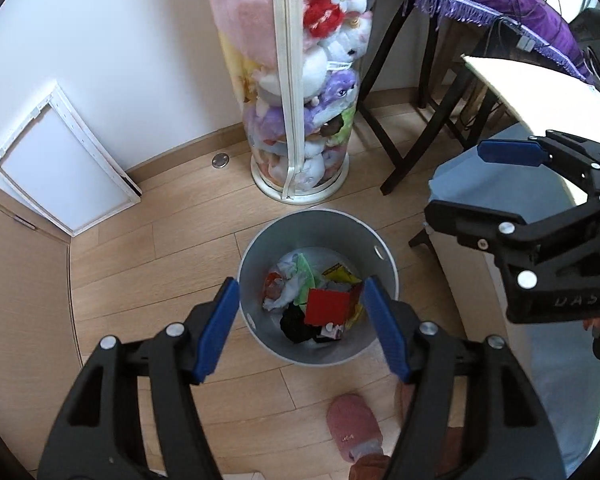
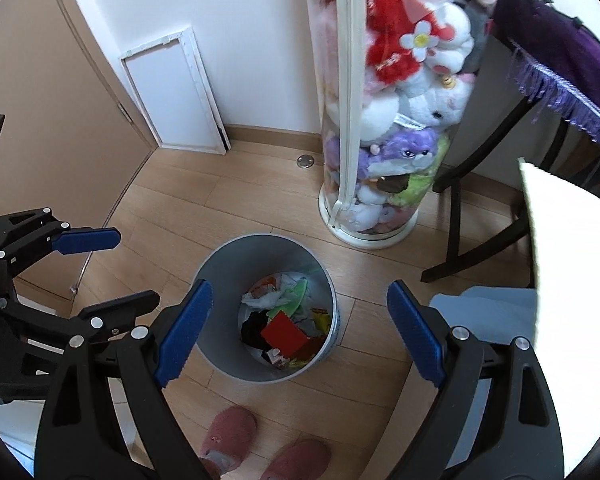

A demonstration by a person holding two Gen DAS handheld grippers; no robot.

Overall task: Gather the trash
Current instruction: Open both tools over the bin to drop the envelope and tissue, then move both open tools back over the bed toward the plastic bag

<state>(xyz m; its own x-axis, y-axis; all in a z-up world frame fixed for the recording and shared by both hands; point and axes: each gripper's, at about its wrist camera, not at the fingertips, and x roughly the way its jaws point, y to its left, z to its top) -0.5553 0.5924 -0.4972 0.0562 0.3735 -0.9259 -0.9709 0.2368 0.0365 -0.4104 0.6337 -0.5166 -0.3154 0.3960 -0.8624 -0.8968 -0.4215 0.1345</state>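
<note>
Trash lay crumpled, with a flat red card, inside round grey metal bin | left gripper spread empty directly above | right gripper spread empty, alongside

Light: bright, even daylight, soft shadows | Focus: my views sharp | Distortion: strong fisheye bending, dark vignette at corners

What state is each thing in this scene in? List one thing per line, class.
Left gripper: open, nothing between its pads.
Right gripper: open, holding nothing.
Grey bin: upright on the floor, partly filled.
Red box: lying on top of the trash inside the bin.
Plush-toy tube: upright, zipped shut, full.
</note>
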